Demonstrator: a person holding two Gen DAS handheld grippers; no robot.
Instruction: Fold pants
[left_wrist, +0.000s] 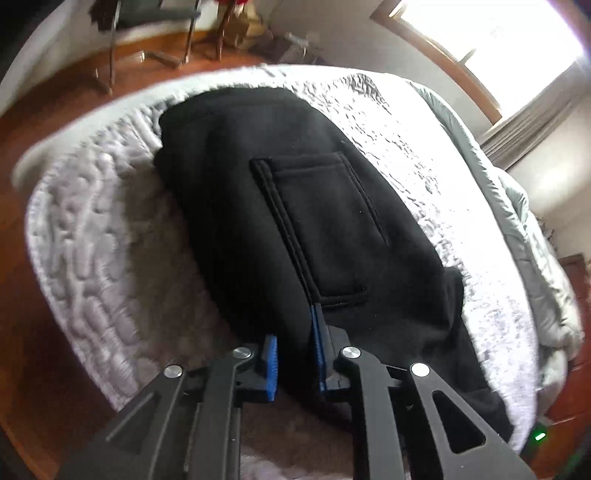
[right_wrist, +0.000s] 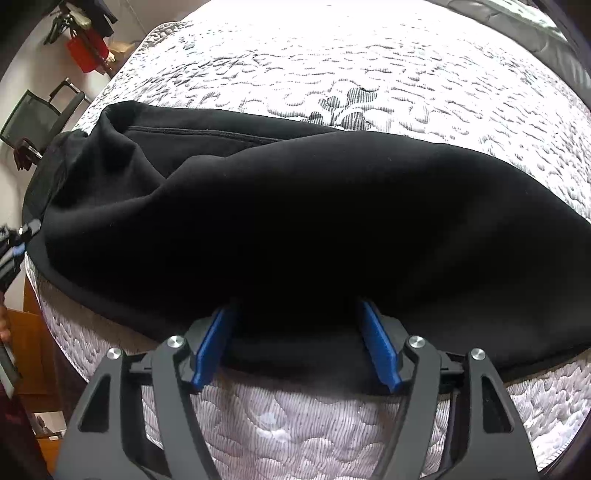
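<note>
Black fleece pants (left_wrist: 295, 206) lie flat on the quilted white mattress (left_wrist: 110, 229), running along its near edge with the back patch pocket (left_wrist: 325, 229) facing up, which suggests they are already laid leg over leg and waiting for a crosswise fold.

Left gripper (left_wrist: 295, 354) has its blue pads drawn close together on a pinch of the fabric at the near edge, just below the pocket. That reads as a hold on the hem or waistband so the cloth can be lifted.

Right gripper (right_wrist: 297, 343) stands with its jaws wide apart, straddling the thick edge of the pants (right_wrist: 295, 221) where they overhang the mattress (right_wrist: 332, 74) border (the pads flank the cloth, but I cannot see them pressing it). My guess is it is lined up to close on a matching point, so both ends rise together.

No brand, label or writing can be read on the pants or the grippers.
</note>
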